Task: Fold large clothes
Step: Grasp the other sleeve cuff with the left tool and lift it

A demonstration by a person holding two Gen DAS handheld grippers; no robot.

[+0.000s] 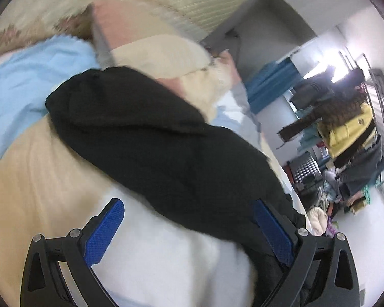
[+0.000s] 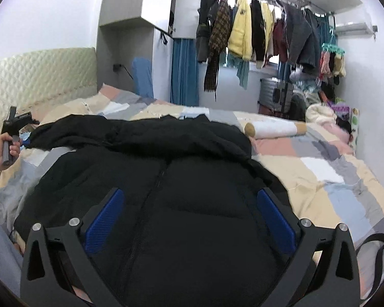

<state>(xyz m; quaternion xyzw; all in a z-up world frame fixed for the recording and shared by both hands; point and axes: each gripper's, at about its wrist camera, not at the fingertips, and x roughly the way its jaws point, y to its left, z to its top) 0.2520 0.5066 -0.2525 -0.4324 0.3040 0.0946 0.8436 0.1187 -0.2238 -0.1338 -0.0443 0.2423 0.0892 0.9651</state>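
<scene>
A black padded jacket [image 2: 151, 179] lies spread across a bed covered by a patchwork quilt [image 2: 327, 168] in cream, pink, grey and pale blue blocks. In the right wrist view the jacket fills the lower middle, front side up, its zipper [image 2: 155, 194] running up the centre, with a bulky fold of black fabric bunched across its far end.

The right gripper [image 2: 190, 213] hovers over the jacket's body, its blue-padded jaws wide apart with nothing between them.

In the left wrist view, which is tilted and blurred, a long sleeve-like part of the jacket [image 1: 151, 138] runs diagonally across the quilt [image 1: 38, 174]. The left gripper [image 1: 189, 226] has its jaws spread wide too; the right-hand pad [image 1: 274, 232] sits against the black fabric's edge, though whether it touches cannot be told. The left-hand pad is over pale quilt.

At the far left of the right wrist view, a hand [image 2: 5, 151] holds the other gripper's handle near the jacket's far corner.

Beyond the bed stand a cream quilted headboard [image 2: 38, 76], a blue curtain [image 2: 184, 71] and a crowded rail of hanging clothes, including a yellow coat [image 2: 240, 33]. A white roll with tan ends [image 2: 275, 129] rests on the quilt, beside the jacket's far right.
</scene>
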